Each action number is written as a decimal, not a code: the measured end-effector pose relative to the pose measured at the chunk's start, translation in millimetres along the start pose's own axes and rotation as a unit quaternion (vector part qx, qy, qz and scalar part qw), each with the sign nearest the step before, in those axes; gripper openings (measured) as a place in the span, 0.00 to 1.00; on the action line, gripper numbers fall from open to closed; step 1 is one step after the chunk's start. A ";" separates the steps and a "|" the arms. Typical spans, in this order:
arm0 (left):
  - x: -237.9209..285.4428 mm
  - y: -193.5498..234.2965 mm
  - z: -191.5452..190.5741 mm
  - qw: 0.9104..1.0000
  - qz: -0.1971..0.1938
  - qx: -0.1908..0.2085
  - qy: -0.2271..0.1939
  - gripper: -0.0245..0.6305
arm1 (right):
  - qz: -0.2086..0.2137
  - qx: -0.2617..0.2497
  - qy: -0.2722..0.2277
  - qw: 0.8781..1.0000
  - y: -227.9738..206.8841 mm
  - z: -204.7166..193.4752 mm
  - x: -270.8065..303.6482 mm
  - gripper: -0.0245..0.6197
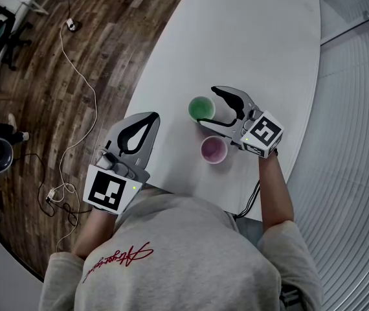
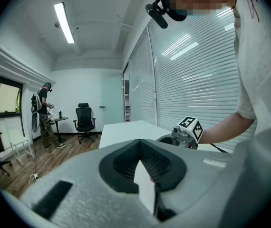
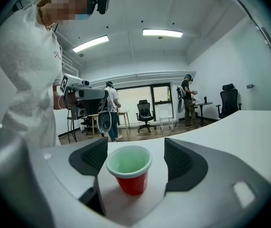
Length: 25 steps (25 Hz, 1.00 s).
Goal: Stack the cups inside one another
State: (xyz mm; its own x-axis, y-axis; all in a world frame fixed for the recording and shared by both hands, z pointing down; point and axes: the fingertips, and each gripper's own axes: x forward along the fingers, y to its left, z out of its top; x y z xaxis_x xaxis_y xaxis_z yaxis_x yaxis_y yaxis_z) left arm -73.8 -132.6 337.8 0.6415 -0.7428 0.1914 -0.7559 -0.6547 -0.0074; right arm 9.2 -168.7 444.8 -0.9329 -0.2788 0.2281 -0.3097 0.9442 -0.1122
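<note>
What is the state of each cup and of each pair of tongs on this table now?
green cup: upright, empty, standing between the right tongs, not gripped.
pink cup: upright, empty, standing alone on the table, not stacked.
right tongs: open, one jaw on each side of the green cup.
left tongs: shut, holding nothing.

Cups — two: green-lined cup (image 1: 201, 108), pink-lined cup (image 1: 213, 149). Tongs — two: left tongs (image 1: 153, 116), right tongs (image 1: 208, 107). One table (image 1: 249, 37).
</note>
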 end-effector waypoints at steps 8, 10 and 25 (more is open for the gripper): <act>-0.8 -3.4 4.3 1.000 -0.005 0.002 -0.004 0.03 | -0.017 -0.004 -0.011 1.000 0.8 11.3 -7.0 0.60; -1.8 -5.0 7.4 1.000 -0.007 0.003 -0.006 0.03 | -0.020 -0.004 -0.015 1.000 3.6 15.3 -9.4 0.60; 1.3 -13.5 7.3 0.999 -0.027 0.007 -0.015 0.03 | -0.046 -0.013 -0.034 0.998 19.5 28.9 -28.2 0.59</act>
State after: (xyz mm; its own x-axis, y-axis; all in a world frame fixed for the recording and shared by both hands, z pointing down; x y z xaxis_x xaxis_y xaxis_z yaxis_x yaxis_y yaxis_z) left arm -61.8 -125.8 331.0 0.6854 -0.7097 0.1629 -0.7180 -0.6960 -0.0111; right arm 24.1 -147.5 408.2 -0.9111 -0.3752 0.1706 -0.3909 0.9178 -0.0692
